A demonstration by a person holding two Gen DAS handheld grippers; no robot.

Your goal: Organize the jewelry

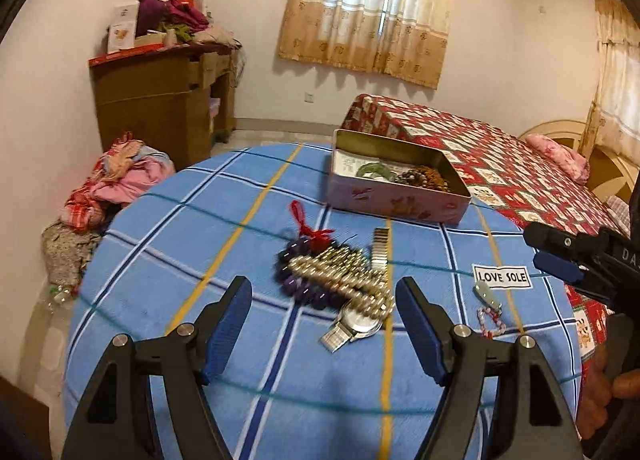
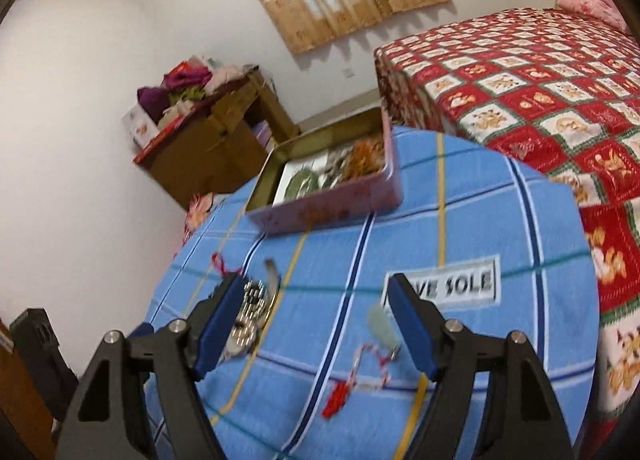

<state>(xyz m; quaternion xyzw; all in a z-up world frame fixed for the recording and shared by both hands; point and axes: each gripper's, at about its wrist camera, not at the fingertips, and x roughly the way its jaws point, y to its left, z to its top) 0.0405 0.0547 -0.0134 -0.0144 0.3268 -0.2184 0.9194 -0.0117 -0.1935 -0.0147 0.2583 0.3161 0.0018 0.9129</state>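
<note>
A pile of jewelry (image 1: 340,280) lies mid-table: purple beads, a pale gold bead strand, a silver watch (image 1: 356,326) and a metal band. My left gripper (image 1: 323,286) hovers open just in front of the pile, with nothing between its fingers. A jade pendant on a pink bead string (image 1: 486,296) lies to the right, and it shows blurred in the right wrist view (image 2: 382,326) with a red tassel (image 2: 338,400). My right gripper (image 2: 314,282) stands open and empty above the cloth, and it enters the left wrist view at the right edge (image 1: 540,250). An open tin box (image 1: 400,205) (image 2: 320,203) at the far side holds beads and a green bangle.
The round table wears a blue checked cloth (image 1: 200,244) with a "LOVE SOLE" label (image 1: 502,276). A bed with a red patterned quilt (image 1: 500,163) stands right behind it. A wooden cabinet (image 1: 160,99) and a heap of clothes (image 1: 116,183) are at the left.
</note>
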